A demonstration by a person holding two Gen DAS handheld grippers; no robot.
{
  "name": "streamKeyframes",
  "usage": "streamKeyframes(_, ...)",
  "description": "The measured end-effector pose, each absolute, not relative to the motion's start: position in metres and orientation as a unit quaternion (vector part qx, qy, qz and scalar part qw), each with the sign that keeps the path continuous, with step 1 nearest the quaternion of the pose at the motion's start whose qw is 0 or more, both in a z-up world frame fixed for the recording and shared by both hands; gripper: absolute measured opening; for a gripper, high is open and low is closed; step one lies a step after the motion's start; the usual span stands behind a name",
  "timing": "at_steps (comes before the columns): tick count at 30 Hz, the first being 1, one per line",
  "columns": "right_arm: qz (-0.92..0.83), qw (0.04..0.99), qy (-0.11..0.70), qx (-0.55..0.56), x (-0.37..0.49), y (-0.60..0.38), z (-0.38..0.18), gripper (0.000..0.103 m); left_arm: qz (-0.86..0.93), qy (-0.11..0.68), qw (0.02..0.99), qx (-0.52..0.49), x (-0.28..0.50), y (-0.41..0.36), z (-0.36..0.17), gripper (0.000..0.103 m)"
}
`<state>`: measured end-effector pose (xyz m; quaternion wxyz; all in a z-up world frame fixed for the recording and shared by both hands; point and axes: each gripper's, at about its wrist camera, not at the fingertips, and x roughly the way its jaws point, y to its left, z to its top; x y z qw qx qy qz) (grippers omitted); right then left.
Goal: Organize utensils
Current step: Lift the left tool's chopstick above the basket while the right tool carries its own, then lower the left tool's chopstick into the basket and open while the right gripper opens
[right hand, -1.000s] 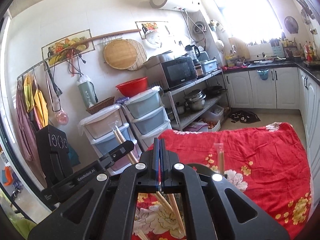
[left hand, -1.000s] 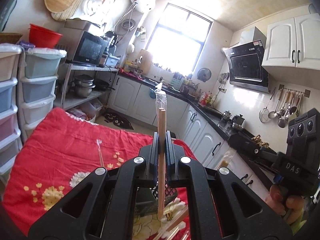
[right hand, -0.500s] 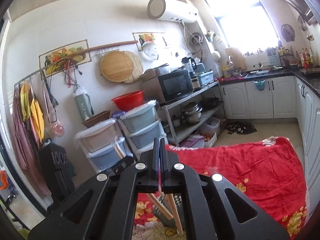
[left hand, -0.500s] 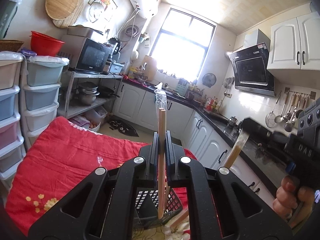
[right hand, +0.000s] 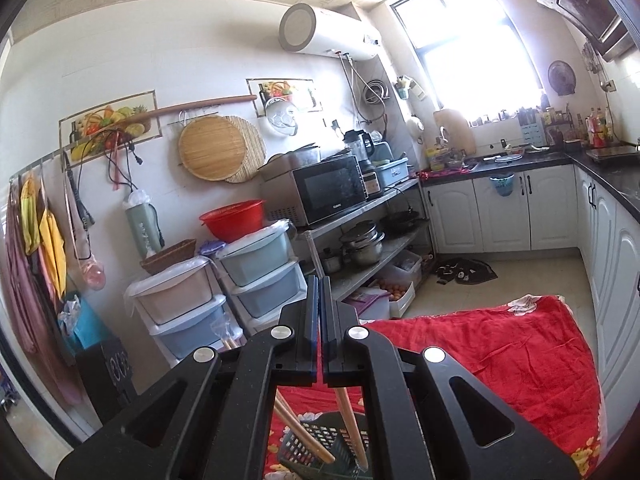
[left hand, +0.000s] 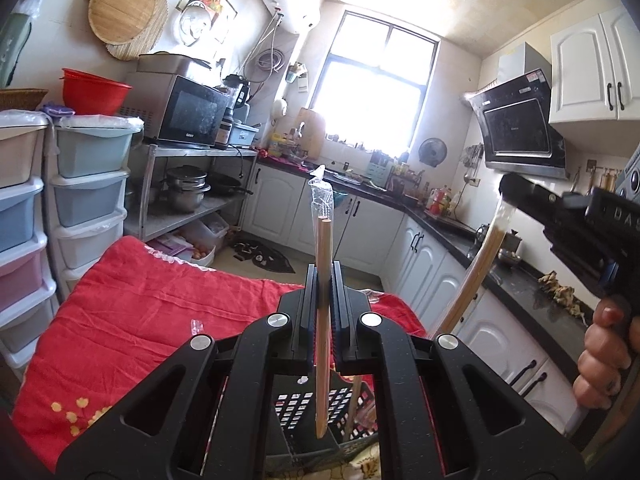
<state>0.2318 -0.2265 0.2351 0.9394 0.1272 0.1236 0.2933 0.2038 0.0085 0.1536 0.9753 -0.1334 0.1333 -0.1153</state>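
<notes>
Chopsticks (left hand: 323,276) in a clear sleeve stand upright, clamped between the left tongs (left hand: 323,292), tips over the black basket (left hand: 304,404) on the red cloth (left hand: 160,312). Right tongs (right hand: 321,328) pinch another pair (right hand: 352,420), slanting down into the basket.

Strong daylight is coming through the window (left hand: 372,92) and is burning it out to white in both views. Glare is washing the ceiling (left hand: 460,4) nearby. The fisheye lens is bending straight lines, and the corners are going black.
</notes>
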Motion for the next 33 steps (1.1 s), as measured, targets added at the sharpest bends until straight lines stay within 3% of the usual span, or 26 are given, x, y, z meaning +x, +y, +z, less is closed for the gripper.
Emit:
streamKeyframes(30,0.264,0.938,0.182,0.129,0.267,-0.217,0.156,0.002,-0.102,0.170,0.972,-0.130,0.227,0.002,0.103,0.003)
streamKeyframes(33,0.256,0.940,0.191,0.123,0.267,-0.214,0.152,0.002,-0.099,0.177,0.971,-0.129,0.226,0.004,0.099,0.007)
